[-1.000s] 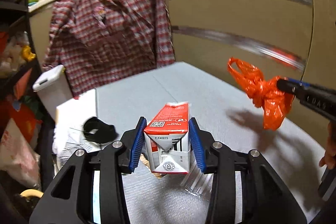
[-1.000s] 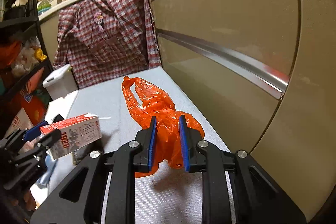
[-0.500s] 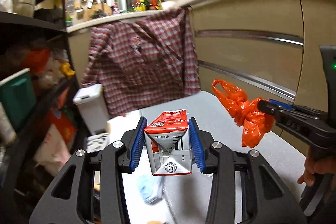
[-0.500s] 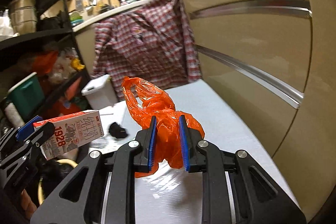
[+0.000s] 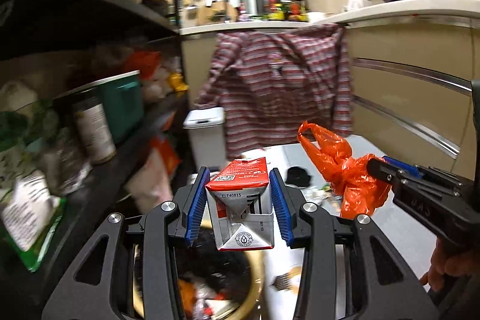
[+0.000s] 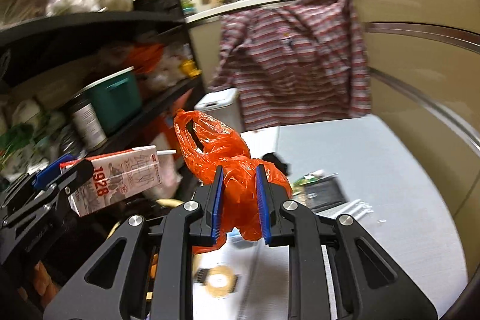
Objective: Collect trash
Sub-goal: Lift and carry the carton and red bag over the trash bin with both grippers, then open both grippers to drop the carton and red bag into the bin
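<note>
While held off the grey table (image 6: 375, 170), clamped in left gripper (image 5: 239, 201): red-and-white milk carton (image 5: 241, 206), blue pads pressing both sides, poised above round bin (image 5: 210, 290) holding dark trash. Pinched tight in right gripper (image 6: 239, 200): crumpled orange plastic bag (image 6: 228, 161), hanging near table edge. Beyond: black scrap (image 5: 297, 176) on table, plaid shirt (image 5: 282, 92) draped over counter, white lidded bin (image 5: 207, 131), cluttered shelves (image 6: 90, 56) at left.
</note>
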Demonstrator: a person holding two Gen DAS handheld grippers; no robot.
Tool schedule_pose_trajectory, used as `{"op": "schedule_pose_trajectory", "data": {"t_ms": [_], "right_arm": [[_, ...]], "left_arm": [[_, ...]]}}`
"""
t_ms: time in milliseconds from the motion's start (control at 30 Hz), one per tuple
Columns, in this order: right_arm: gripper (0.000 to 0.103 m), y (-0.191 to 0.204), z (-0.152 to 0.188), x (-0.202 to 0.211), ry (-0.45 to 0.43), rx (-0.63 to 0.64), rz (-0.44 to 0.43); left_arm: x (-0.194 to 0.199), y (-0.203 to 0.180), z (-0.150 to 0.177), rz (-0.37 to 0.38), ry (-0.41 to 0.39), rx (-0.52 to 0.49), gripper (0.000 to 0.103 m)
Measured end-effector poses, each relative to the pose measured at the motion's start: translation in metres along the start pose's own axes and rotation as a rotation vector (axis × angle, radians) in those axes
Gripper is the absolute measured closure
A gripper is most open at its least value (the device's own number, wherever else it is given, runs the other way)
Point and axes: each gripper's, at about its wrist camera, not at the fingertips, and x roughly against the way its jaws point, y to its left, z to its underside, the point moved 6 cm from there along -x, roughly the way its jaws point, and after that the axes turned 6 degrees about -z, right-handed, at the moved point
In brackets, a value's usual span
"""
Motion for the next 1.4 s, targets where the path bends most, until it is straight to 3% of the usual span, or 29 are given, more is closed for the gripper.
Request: {"op": "schedule_pose_trajectory", "data": {"t_ms": [233, 700, 1167, 1233, 1267, 1300, 1333, 1400], "right_arm": [[0.082, 0.054, 0.015, -0.021, 0.040, 0.048, -0.080], [0.082, 0.109, 0.051, -0.072, 0.146, 0.069, -0.143], [0.081, 0.122, 0.069, -0.110, 0.215, 0.063, -0.156], [0.076, 0.123, 0.071, -0.113, 0.232, 0.054, -0.173], [0.073, 0.125, 0.072, -0.114, 0.236, 0.052, -0.180], [0.063, 0.125, 0.072, -0.115, 0.238, 0.048, -0.186], [0.058, 0.125, 0.071, -0.114, 0.228, 0.046, -0.185], [0.053, 0.122, 0.069, -0.113, 0.214, 0.036, -0.172]], "left_arm": [[0.009, 0.054, 0.016, -0.112, 0.006, 0.039, 0.063], [-0.018, 0.106, 0.050, -0.203, 0.070, 0.130, 0.062], [-0.047, 0.112, 0.065, -0.262, 0.097, 0.064, 0.062], [-0.050, 0.112, 0.067, -0.276, 0.106, 0.054, 0.061], [-0.051, 0.114, 0.068, -0.285, 0.107, 0.054, 0.056], [-0.051, 0.115, 0.068, -0.294, 0.102, 0.060, 0.048], [-0.050, 0.117, 0.068, -0.309, 0.097, 0.072, 0.035], [-0.046, 0.125, 0.066, -0.347, 0.079, 0.103, 0.025]]}}
